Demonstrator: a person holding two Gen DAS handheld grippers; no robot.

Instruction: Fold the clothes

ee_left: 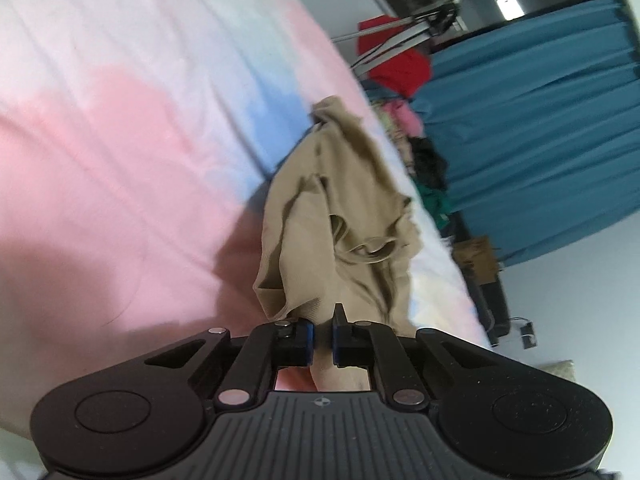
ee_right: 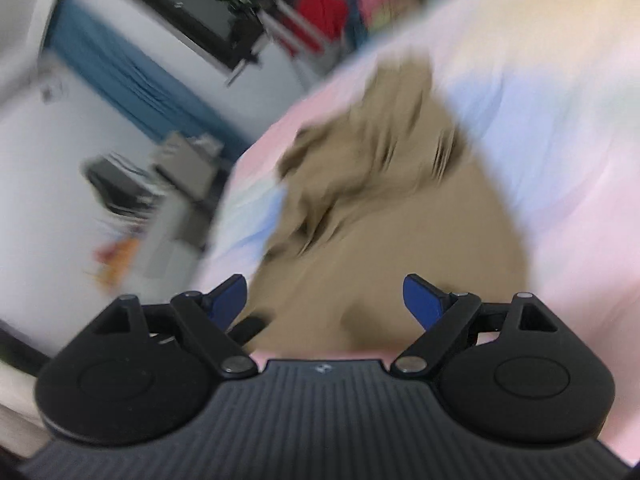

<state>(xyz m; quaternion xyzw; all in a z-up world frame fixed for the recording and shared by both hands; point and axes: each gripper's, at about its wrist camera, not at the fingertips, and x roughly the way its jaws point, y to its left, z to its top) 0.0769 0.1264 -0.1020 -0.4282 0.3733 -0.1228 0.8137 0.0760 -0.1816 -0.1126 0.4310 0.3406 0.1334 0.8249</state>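
In the left wrist view, the left claw (ee_left: 323, 334) sits at the bottom centre of the frame with its two blue-padded fingers (ee_left: 306, 338) pressed almost together, pinching an edge of a tan garment (ee_left: 320, 216). The ribbed cloth runs from the pinch up through the middle of the frame, bunched and folded on itself, and lies on a bed sheet (ee_left: 120, 120) dyed in soft pink, blue and white patches. A shadow darkens the sheet at the lower left. Along the right edge of the frame hang teal curtains (ee_left: 540, 120), with a red cloth (ee_left: 396, 60) on a metal rack at the upper centre and a heap of mixed coloured clothes (ee_left: 416, 148) just beyond the bed's edge.

The right wrist view is heavily blurred. The right claw (ee_right: 325, 298) is spread wide at the lower centre, its blue fingertips (ee_right: 420, 296) well apart and nothing gripped between them. The tan garment (ee_right: 400, 220) fills the middle of the frame just beyond the fingertips, crumpled toward its upper end, on the same pastel bed sheet (ee_right: 560, 140). Whether the fingertips touch the cloth cannot be told. At the upper left are a teal curtain (ee_right: 120, 72) and a dark screen (ee_right: 192, 12); other furniture at the left is too smeared to name.
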